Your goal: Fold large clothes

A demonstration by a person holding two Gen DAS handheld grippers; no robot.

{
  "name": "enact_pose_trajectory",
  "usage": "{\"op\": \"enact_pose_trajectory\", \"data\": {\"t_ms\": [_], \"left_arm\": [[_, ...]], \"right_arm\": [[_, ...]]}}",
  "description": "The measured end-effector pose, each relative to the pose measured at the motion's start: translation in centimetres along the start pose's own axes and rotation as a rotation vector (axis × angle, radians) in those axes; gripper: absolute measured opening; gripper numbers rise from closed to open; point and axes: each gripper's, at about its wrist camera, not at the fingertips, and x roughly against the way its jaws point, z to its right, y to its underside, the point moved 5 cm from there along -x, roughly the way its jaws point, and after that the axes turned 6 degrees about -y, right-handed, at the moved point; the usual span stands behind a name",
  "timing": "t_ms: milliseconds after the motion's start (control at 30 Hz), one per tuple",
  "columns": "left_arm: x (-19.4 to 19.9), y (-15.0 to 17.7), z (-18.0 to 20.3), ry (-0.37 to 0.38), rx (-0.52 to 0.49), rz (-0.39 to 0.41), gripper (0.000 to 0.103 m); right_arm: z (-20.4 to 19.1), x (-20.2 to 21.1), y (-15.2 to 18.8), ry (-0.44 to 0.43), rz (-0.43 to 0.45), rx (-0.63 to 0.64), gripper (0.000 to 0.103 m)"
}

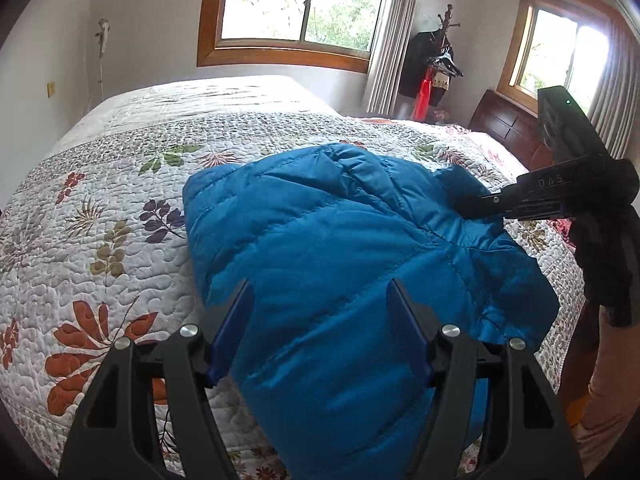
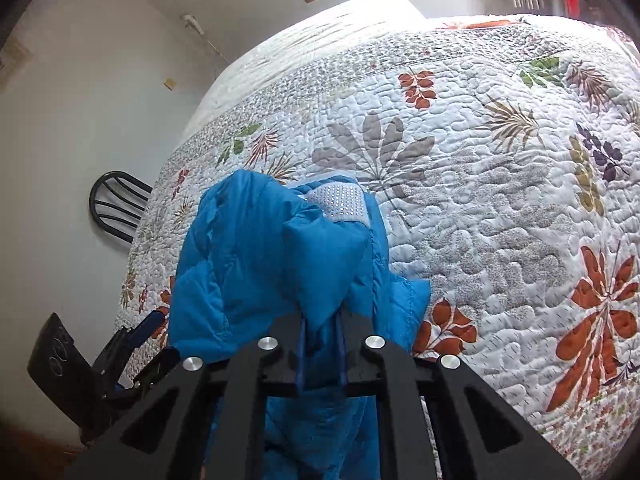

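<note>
Left gripper (image 1: 320, 292): nearest the left wrist camera; black arms with blue-lined fingers (image 1: 236, 320) spread wide; jacket fabric lying between them, not pinched; also seen in the right wrist view (image 2: 136, 336) at the lower left, beside the jacket's edge.

Right gripper (image 2: 322, 332): narrow, closed on a fold of the jacket; blue fabric bunched up and over the fingertips; in the left wrist view (image 1: 476, 206) reaching in from the right, tip pressed into the jacket's far right part, jaw state not readable from that side.

Jacket (image 1: 360, 248): blue, quilted, puffy; lying on the quilt near the bed's close edge, partly draped over that edge toward the camera; in the right wrist view (image 2: 248, 260) lifted into a hump in front of the gripper; pale studded patch (image 2: 340, 204) showing at the top of the hump.

Quilt (image 1: 100, 220): white, stitched, printed with orange, purple, green and grey leaves; covering the whole bed; bare on the jacket's left and beyond it.

Window (image 1: 304, 4): wood-framed, on the far wall behind the bed; greenery outside.

Second window (image 1: 560, 52): on the right wall, with a curtain beside it.

Coat stand (image 1: 436, 60): in the far corner between the windows; dark clothes and something red hanging on it.

Headboard (image 1: 504, 124): dark wood, at the right, under the second window.

Chair (image 2: 116, 208): black, curved back, left of the bed in the right wrist view.
</note>
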Motion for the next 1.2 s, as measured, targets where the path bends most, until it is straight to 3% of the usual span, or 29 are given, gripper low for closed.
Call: {"op": "enact_pose_trajectory", "data": {"t_ms": [167, 333, 433, 500, 600, 667, 767, 867, 1000, 1200], "left_arm": [[-1.4, 1.0, 0.5, 0.018, -0.017, -0.015, 0.074], [-2.1, 1.4, 0.7, 0.002, -0.031, -0.011, 0.074], [-1.9, 1.2, 0.1, 0.022, 0.001, -0.039, 0.074], [-1.2, 0.9, -0.2, 0.023, 0.005, -0.039, 0.071], [0.1, 0.7, -0.4, 0.013, 0.016, -0.026, 0.071], [1.0, 0.8, -0.4, 0.005, 0.030, -0.016, 0.071], [2.2, 1.2, 0.0, -0.016, 0.041, -0.001, 0.071], [2.8, 1.7, 0.2, -0.035, 0.050, 0.007, 0.071], [2.6, 2.4, 0.2, -0.053, 0.050, -0.002, 0.071], [0.7, 3.4, -0.6, -0.052, 0.065, -0.048, 0.072]], "right_arm": [[3.3, -2.4, 2.4, 0.056, -0.037, -0.040, 0.011], [3.1, -3.6, 3.6, 0.123, -0.008, 0.015, 0.013], [2.4, -2.1, 3.4, 0.148, 0.020, 0.029, 0.019], [1.7, -0.3, 3.5, 0.194, 0.060, 0.051, 0.032], [-0.4, 2.9, 4.0, 0.242, 0.133, 0.117, 0.031], [-2.4, 4.5, 4.5, 0.203, 0.156, 0.167, 0.031], [-5.5, 4.7, 5.8, 0.106, 0.117, 0.261, 0.029], [-7.3, 3.3, 7.6, 0.112, 0.060, 0.325, 0.022], [-6.4, 2.1, 9.2, 0.163, 0.031, 0.324, 0.017], [-3.2, 0.4, 11.2, 0.150, -0.018, 0.239, 0.003]]}}
